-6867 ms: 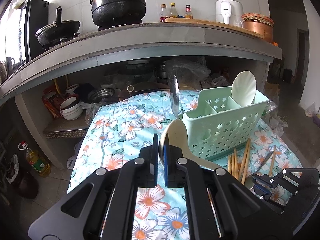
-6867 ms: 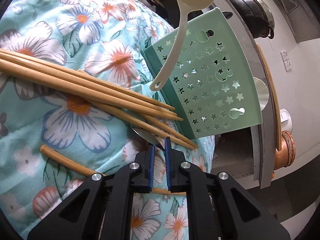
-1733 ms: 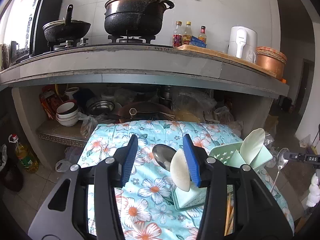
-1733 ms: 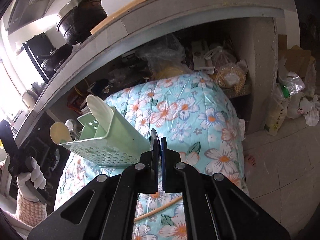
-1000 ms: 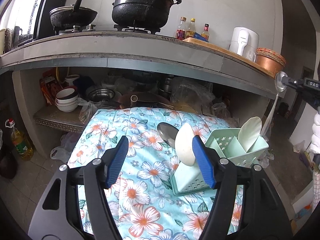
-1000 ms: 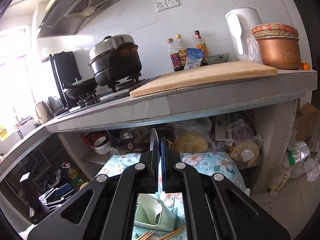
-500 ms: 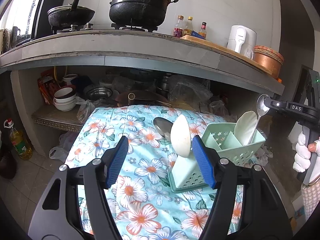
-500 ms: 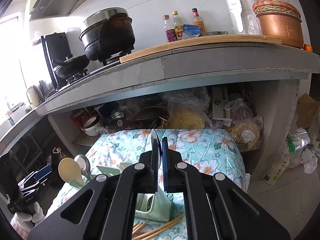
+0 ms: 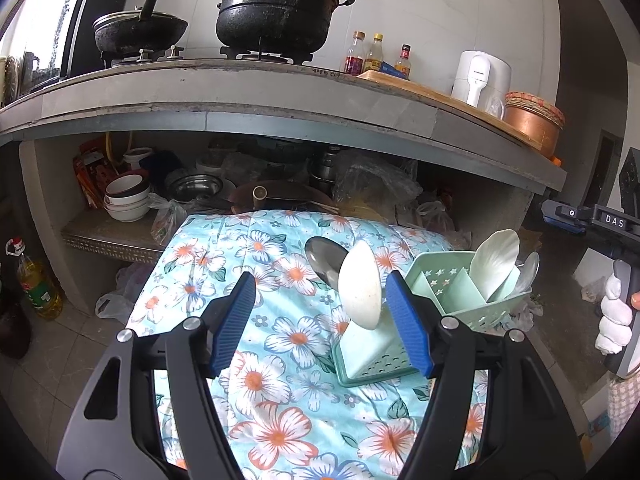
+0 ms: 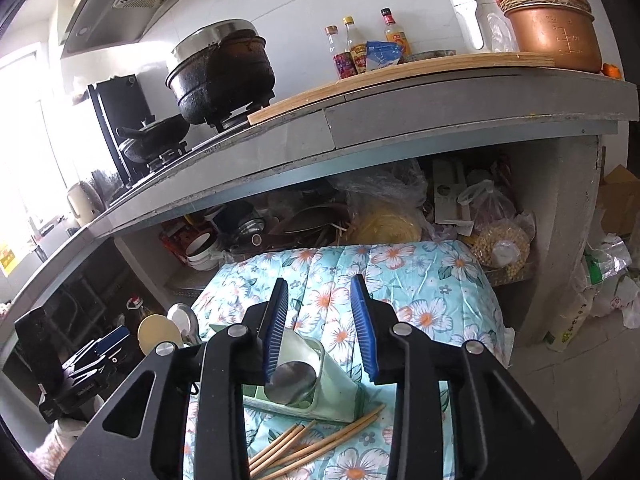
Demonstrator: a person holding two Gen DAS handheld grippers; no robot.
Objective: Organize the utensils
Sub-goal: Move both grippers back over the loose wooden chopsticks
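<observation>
"DAS" stands on the right gripper (other labels too small).

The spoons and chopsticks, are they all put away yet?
Partly. The green caddy already holds spoons, including a metal spoon just below the opening, empty right gripper. The left gripper is open and empty. The chopsticks lie on the floral cloth.

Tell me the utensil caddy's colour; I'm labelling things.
Pale mint green utensil caddy, with star cut-outs; clearest in the left wrist view.
</observation>
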